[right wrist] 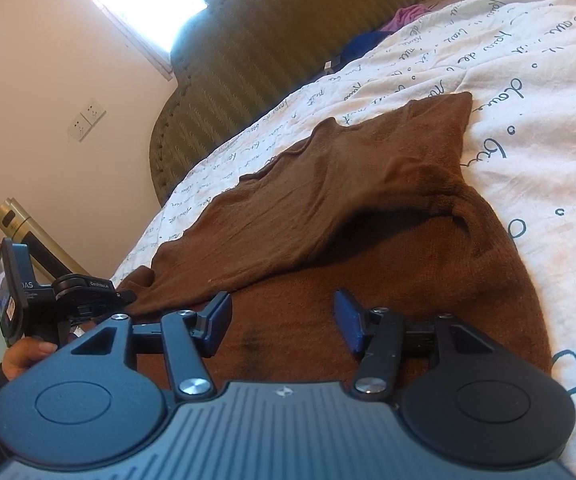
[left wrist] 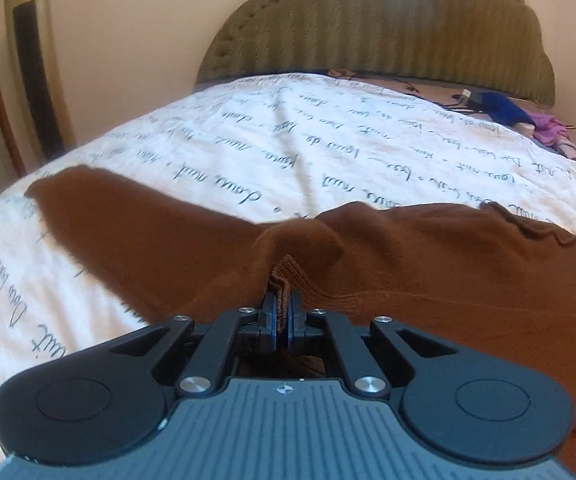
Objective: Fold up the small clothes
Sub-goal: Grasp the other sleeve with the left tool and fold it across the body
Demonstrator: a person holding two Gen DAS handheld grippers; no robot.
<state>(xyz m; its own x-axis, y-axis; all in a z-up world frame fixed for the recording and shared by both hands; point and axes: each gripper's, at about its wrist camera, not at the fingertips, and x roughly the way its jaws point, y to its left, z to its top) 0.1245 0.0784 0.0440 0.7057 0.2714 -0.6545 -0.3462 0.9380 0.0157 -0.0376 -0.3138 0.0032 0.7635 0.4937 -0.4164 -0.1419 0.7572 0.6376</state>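
My left tongs (left wrist: 282,312) pinch a ribbed edge of the brown sweater (left wrist: 428,280), and the bunched cloth hides their tips. My right tongs (right wrist: 283,320) stand wide apart over the sweater, gripping nothing; their housing cuts off its near part. The sweater lies on the bed's white duvet (left wrist: 288,140) printed with cursive script, one sleeve (left wrist: 99,216) stretched out. Blurred blue and purple clothes (left wrist: 528,118) lie by the olive padded headboard (left wrist: 388,40). A wall socket (right wrist: 86,120) sits on the cream wall.
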